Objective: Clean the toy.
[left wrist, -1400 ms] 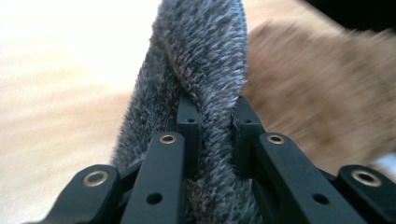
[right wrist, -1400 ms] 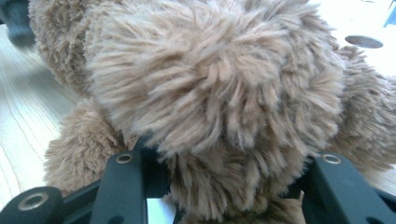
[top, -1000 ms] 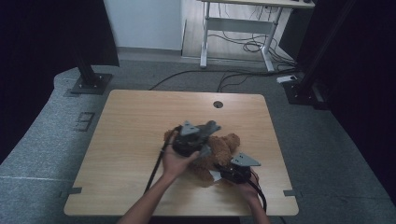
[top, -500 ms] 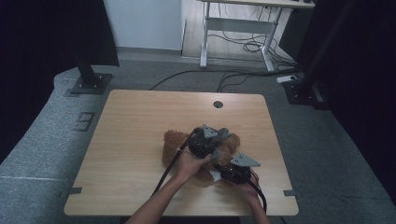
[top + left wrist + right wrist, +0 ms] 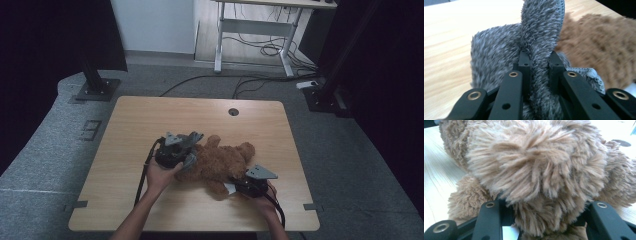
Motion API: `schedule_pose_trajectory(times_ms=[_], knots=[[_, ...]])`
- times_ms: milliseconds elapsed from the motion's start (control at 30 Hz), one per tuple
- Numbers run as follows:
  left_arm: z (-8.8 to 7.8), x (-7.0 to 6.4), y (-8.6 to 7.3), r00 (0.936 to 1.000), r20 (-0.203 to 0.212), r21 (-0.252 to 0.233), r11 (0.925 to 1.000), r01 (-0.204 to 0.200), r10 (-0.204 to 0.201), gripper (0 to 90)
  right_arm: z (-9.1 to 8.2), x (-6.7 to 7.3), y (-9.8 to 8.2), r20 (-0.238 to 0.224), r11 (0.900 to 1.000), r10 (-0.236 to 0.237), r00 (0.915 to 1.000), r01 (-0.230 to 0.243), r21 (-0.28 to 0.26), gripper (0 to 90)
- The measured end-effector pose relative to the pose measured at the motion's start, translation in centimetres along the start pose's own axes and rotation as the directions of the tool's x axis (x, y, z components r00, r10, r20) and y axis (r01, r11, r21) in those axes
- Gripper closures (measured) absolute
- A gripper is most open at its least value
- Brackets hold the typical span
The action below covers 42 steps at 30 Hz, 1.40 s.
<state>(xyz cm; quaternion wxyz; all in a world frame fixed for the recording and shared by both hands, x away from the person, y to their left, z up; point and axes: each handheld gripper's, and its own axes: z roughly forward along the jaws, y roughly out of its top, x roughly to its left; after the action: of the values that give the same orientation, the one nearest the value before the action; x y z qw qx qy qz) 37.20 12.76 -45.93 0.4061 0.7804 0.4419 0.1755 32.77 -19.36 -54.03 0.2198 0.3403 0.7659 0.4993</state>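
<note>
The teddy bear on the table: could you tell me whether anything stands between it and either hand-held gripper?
Nothing visible does. The right hand-held gripper already clasps the brown teddy bear; the left hand-held gripper is shut on a grey fuzzy cloth right beside it.

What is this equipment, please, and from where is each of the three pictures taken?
A person sits at a wooden table and holds a hand tool with two black jaws in each hand. One camera looks down from above; the other two ride on the tools and look along the jaws. A brown teddy bear lies on the table. The left gripper is shut on a fold of grey fuzzy cloth, beside the bear. The right gripper grips a furry part of the bear near the table's front edge. Which part of the bear that is, I cannot tell.
</note>
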Motion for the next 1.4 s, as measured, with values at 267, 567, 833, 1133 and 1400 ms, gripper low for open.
schedule_pose_trajectory(times_ms=[267, 567, 833, 1133, 1400], knots=[[0.3, 2.2, -3.5, 0.9944, -0.056, 0.037, 0.9951, 0.092, -0.09, 78.0, 0.1, 0.0, 0.0, 0.001, 1.0, 0.01, 0.9999, -0.01, -0.001, 50.0], [1.2, 3.6, -5.7, 0.9918, -0.005, 0.097, 0.987, 0.128, -0.128, 77.7, 0.1, -0.1, 0.0, 0.002, 1.0, 0.025, 0.9997, -0.025, -0.002, 50.1], [-2.3, 0.7, -0.3, 0.9985, 0.029, -0.074, 0.9962, 0.047, -0.045, 77.2, 0.1, -0.3, 0.0, 0.002, 1.0, 0.031, 0.9995, -0.031, -0.004, 50.1], [1.9, -5.0, 4.3, 0.9947, 0.072, -0.028, 0.9971, -0.071, 0.073, 76.6, 0.1, -0.1, 0.0, 0.018, 1.0, 0.021, 0.9996, -0.021, 0.001, 50.2], [3.5, -4.4, 2.2, 0.9934, 0.095, 0.0, 0.9979, -0.064, 0.064, 76.9, 0.2, 0.1, 0.1, 0.031, 1.0, -0.013, 0.9994, 0.012, 0.011, 50.3]])
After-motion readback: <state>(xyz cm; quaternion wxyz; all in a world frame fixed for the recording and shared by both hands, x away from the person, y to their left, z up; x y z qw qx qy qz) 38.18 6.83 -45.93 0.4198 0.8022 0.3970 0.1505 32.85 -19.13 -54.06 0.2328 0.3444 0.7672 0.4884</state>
